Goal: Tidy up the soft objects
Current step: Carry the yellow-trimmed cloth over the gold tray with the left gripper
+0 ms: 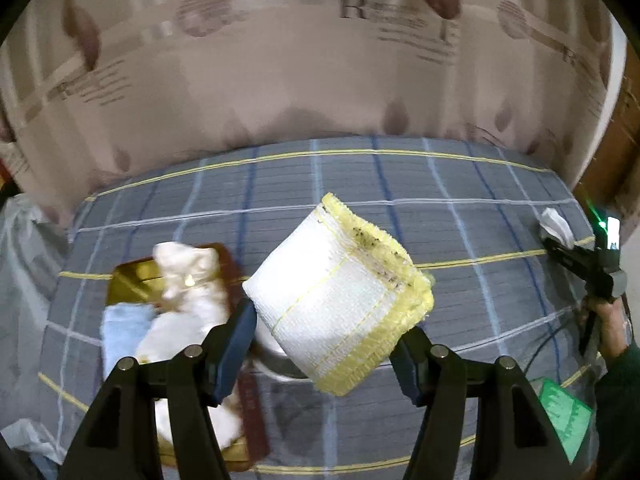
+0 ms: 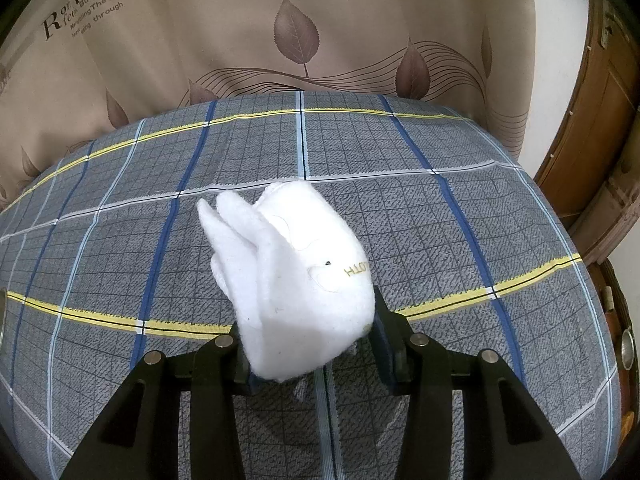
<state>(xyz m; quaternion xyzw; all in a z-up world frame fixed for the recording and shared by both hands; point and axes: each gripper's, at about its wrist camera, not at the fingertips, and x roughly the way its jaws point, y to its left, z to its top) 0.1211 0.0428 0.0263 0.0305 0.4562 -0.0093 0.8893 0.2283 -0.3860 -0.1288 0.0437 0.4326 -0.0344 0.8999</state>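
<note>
Up close, our left gripper [image 1: 324, 346] stands wide with a rolled white cloth with a yellow fringed border [image 1: 340, 292] clamped between its pads, lifted above the checked bedcover [image 1: 460, 216], while our right gripper [image 2: 310, 350], set much narrower, pinches a folded white felt cloth [image 2: 296, 280] raised over the same cover. Just beyond the left fingers, a gold tray [image 1: 128, 284] holds white and pale-blue soft pieces [image 1: 188, 280], and farther back a leaf-printed curtain [image 2: 296, 32] hangs behind the bed.
</note>
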